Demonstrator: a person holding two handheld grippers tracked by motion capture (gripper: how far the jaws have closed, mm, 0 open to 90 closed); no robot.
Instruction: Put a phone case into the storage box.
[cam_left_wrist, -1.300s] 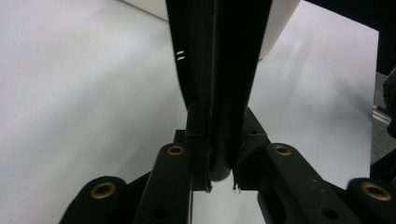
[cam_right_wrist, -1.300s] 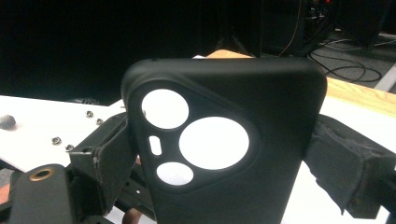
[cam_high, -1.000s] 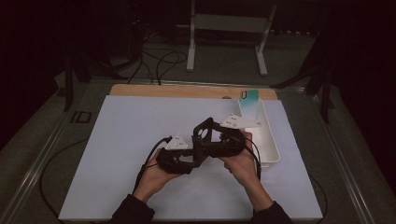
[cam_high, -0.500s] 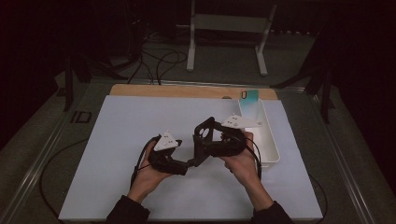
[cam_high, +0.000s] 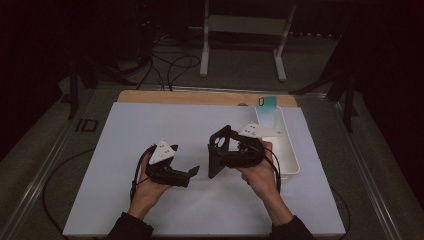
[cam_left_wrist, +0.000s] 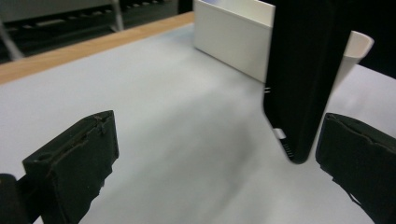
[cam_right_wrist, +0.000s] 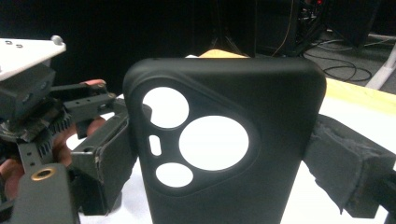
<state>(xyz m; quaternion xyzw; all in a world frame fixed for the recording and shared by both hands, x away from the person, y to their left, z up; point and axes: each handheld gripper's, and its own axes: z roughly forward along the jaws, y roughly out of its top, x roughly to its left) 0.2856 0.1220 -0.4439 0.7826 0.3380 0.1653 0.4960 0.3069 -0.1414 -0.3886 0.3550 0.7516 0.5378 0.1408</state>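
Right gripper (cam_high: 220, 152) jaws clamp the phone case (cam_right_wrist: 224, 154), lower end cropped; left gripper (cam_high: 192, 172) jaws gape empty.

White bin (cam_high: 289, 155) at the mat's (cam_high: 125, 145) right edge; a teal item (cam_high: 267, 106), possibly a phone case, stands at its far end. Wooden board (cam_high: 200, 97) borders the mat's far side.

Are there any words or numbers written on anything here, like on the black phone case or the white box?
No readable text anywhere in these pictures.
Black phone case: plain, just camera cut-outs, no brand or word.
White box: blank walls.
Teal phone case standing at the box's far end: no writing visible; too small to be sure.
Dark mark on the table edge, left of the white mat: it might be letters, but too blurred to read.
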